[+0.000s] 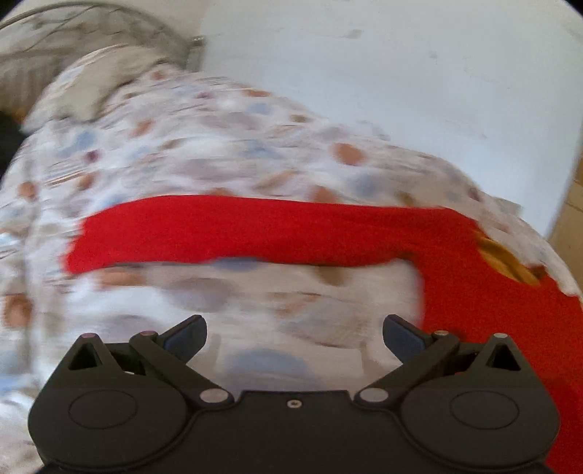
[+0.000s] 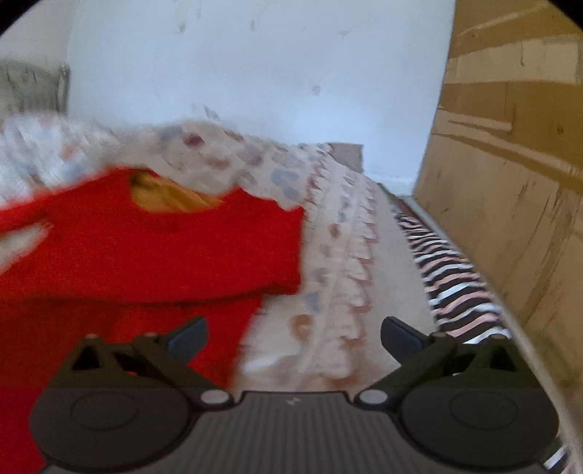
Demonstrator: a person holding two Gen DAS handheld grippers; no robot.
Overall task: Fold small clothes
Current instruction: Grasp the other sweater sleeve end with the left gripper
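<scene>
A small red top (image 1: pixel 255 229) with a mustard-yellow neck lining (image 1: pixel 506 262) lies on a bed with a patterned cover (image 1: pixel 204 146). In the left wrist view one sleeve stretches across to the left and the body fills the lower right. My left gripper (image 1: pixel 294 333) hangs above the cover, in front of the sleeve, open with nothing between its fingers. In the right wrist view the red top (image 2: pixel 145 248) lies left, one sleeve folded over the body. My right gripper (image 2: pixel 293 335) stands open and bare over the top's right edge. Both views are blurred.
A white wall (image 1: pixel 400 73) rises behind the bed, with a metal headboard (image 1: pixel 91 32) and a pillow (image 1: pixel 80 84) at the far left. Right of the bed runs a striped rug (image 2: pixel 452 277) on the floor, and beside it a wooden wardrobe (image 2: pixel 510 164).
</scene>
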